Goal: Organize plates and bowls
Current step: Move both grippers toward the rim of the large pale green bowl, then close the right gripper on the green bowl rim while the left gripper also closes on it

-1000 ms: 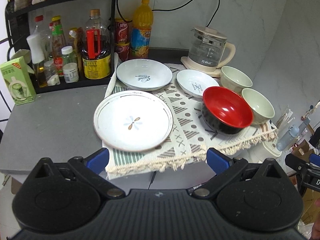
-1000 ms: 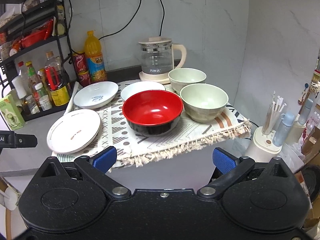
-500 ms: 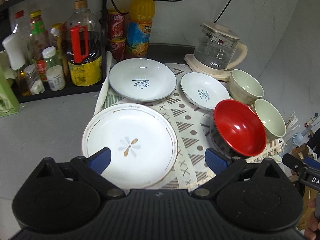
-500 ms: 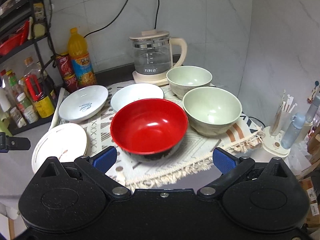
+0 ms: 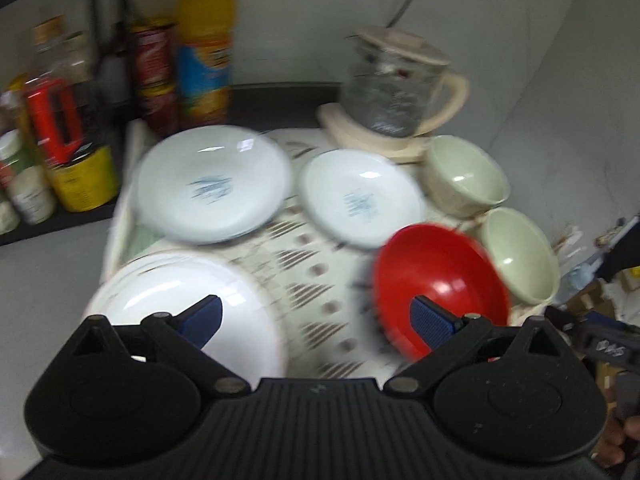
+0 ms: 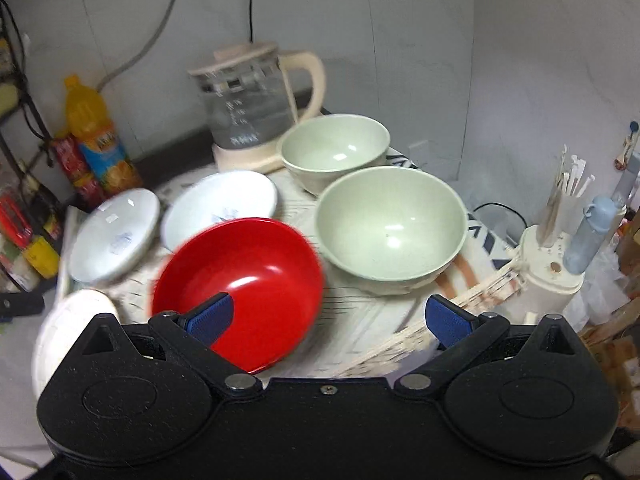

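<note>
Plates and bowls lie unstacked on the bench mat as both grippers, left (image 5: 316,318) and right (image 6: 329,316), jaws wide and empty, have been brought closer over the red bowl (image 6: 240,288).

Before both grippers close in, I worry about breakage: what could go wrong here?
The red bowl sits near the fringed mat's front edge; a nudge from the open right gripper might tip it off. The open left gripper could clip the large white plate or that bowl.
</note>
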Motion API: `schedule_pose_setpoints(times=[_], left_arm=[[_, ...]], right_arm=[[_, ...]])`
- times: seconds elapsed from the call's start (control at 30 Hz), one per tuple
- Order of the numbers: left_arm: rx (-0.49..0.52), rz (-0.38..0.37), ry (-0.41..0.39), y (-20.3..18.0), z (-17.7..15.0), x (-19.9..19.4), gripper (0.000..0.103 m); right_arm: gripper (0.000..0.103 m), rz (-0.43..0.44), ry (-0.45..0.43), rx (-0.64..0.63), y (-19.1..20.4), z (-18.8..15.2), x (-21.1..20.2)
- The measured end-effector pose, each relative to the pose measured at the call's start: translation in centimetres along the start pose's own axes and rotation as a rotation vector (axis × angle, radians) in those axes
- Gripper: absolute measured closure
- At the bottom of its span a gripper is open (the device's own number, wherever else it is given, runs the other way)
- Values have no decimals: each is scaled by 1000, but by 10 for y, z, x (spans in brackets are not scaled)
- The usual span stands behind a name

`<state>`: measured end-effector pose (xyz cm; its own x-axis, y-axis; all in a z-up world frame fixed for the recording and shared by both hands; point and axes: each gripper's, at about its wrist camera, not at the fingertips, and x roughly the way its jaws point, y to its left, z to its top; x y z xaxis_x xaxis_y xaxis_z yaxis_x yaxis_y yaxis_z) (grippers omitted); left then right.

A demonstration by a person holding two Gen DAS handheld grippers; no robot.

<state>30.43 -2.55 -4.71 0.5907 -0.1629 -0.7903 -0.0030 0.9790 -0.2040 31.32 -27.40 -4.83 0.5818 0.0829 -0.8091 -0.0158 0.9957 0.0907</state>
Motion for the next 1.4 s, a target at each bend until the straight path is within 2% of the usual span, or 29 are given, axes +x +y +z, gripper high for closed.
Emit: schedule_pose_setpoints(times=[0.1,0.2,0.27,0.3,0.37,0.57,0.67,0.73,0.87,1.0,1.13,1.27,1.33,1.4], left_arm=[[4,1,-26,-24,14,13,3],[4,-11,-8,-45,27,37,3],[22,-23,-8,-60,34,51,3],[40,-26,-9,-68,37,58,4],[68,-36,-12,-81,42,69,7],[90,-105,12,-113,56,99,16],[144,-136,39,-132,60,115,27],[154,-155,67,-143,62,127,34],[188,-174,122,-165,64,150,44],[215,-199,153,-183,65,167,53],[233,-186,209,-194,65,188,63],[232,-162,277,-202,63,205,73],[239,-144,288,-204,61,212,77],[227,-124,301,-202,60,219,83]], right_arm=[[0,-19,26,-33,-15,12,14],[0,4,31,-39,-34,24,28],[3,-1,54,-47,-44,30,40],[8,6,65,-45,-50,33,46],[13,18,77,-41,-59,37,56],[14,22,114,-5,-86,47,82],[20,43,131,12,-97,49,93],[31,55,144,28,-101,48,100],[39,81,178,91,-115,45,110],[50,48,174,77,-122,41,117],[62,88,176,96,-125,39,123],[68,101,185,99,-127,38,129],[82,75,197,90,-126,37,133],[84,83,205,82,-126,37,137]])
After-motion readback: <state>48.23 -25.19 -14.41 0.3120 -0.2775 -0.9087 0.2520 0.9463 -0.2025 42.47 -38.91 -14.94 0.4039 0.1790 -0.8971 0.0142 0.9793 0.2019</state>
